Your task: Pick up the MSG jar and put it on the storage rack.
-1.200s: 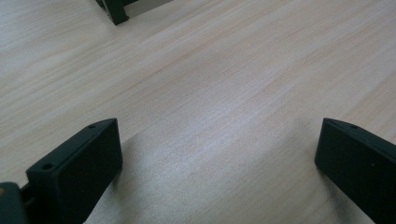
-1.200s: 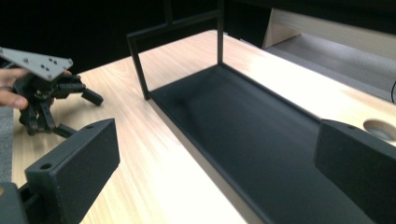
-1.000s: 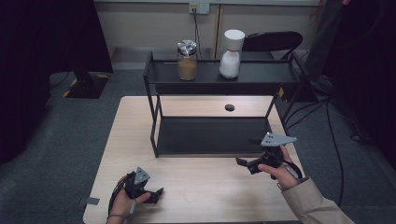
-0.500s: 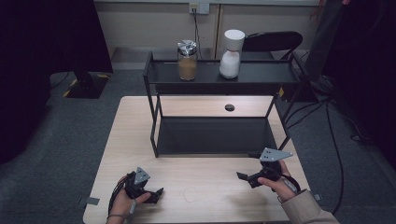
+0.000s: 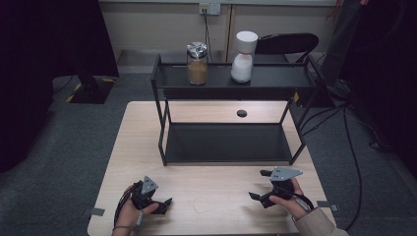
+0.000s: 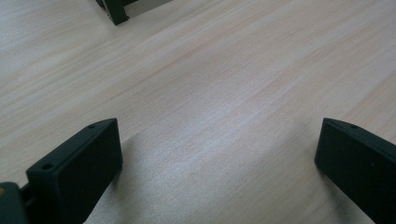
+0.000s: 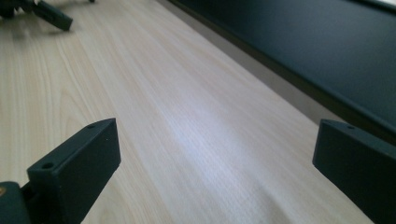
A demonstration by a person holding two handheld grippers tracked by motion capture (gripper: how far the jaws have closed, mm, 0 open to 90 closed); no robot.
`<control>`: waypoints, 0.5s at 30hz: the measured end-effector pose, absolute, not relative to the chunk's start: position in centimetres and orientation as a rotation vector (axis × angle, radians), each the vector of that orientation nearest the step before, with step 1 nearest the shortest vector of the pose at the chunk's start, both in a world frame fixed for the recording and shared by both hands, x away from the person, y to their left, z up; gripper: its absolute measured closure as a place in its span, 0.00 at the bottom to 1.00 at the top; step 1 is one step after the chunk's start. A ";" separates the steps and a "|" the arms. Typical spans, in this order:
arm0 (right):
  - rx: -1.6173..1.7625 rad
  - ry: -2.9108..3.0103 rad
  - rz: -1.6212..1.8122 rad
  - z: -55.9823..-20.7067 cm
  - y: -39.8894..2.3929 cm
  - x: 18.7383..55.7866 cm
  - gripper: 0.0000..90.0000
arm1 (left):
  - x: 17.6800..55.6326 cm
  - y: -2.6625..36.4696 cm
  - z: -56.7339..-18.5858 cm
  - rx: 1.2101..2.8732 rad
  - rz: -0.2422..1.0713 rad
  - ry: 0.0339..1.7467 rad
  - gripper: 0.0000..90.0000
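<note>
Two open tools, L (image 5: 165,204), R (image 5: 260,184), jars (image 5: 197,70) up top

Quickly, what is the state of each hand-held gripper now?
Left hand-held gripper: open, holding nothing.
Right hand-held gripper: open, holding nothing.

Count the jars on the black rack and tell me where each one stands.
2. Both stand on the rack's top shelf: a brown-filled jar toward its left and a white jar to the right of it. The lower shelf looks bare.
</note>
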State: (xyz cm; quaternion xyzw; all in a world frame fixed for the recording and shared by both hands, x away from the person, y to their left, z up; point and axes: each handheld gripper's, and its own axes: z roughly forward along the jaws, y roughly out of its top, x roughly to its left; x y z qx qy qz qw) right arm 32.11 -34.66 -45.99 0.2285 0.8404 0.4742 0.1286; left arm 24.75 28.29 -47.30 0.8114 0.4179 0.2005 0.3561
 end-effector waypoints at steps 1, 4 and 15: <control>0.662 2.451 1.373 -46.1 -34.6 32.1 0.00 | 24.8 28.3 -47.3 2.096 0.518 1.079 0.00; 0.647 2.472 1.354 -46.3 -34.5 32.1 0.00 | 24.8 28.3 -47.3 2.096 0.518 1.079 0.00; 0.634 2.493 1.300 -46.6 -34.2 32.2 0.01 | 24.8 28.3 -47.3 2.096 0.518 1.079 0.00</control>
